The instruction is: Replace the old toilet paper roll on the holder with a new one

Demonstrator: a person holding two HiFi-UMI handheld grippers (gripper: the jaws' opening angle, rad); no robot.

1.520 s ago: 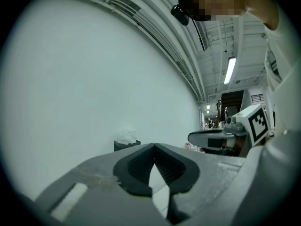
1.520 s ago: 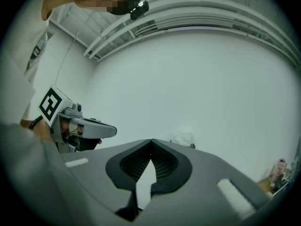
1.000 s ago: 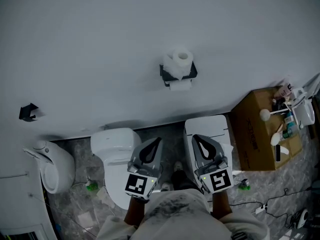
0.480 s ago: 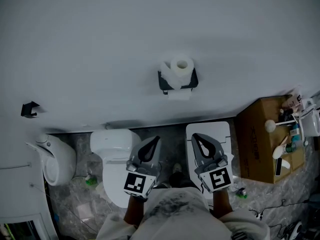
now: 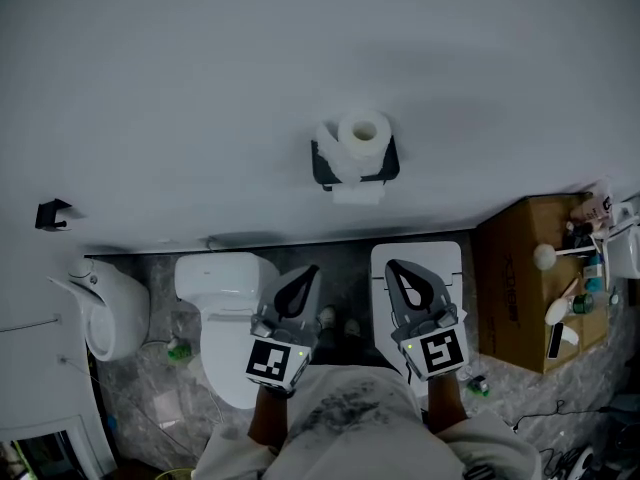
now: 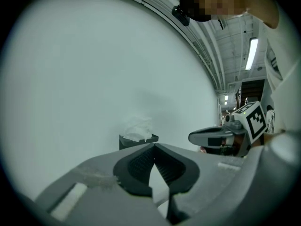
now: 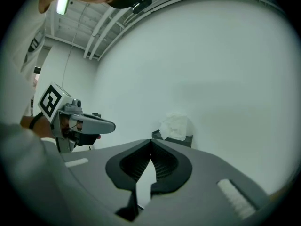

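A black holder (image 5: pixel 385 165) is fixed to the white wall, with white toilet paper rolls (image 5: pixel 362 132) standing on top of it and a paper end hanging below. In the gripper views the same holder (image 6: pixel 136 140) (image 7: pixel 181 138) with crumpled white paper (image 6: pixel 137 127) (image 7: pixel 175 125) lies straight ahead. My left gripper (image 5: pixel 308 272) and right gripper (image 5: pixel 394 268) are held side by side, well short of the wall, tips pointing toward the holder. Both are shut with nothing between the jaws.
Below the wall stand a white toilet (image 5: pixel 225 298), a urinal-like white fixture (image 5: pixel 105 313) at the left and a white bin (image 5: pixel 415 268) under my right gripper. A cardboard box (image 5: pixel 525 278) with bottles and brushes sits at the right. A small black bracket (image 5: pixel 50 214) is on the wall at left.
The holder sits slightly higher and larger in the head view, and the box has slid right. Both grippers stay shut and keep their side-by-side pose.
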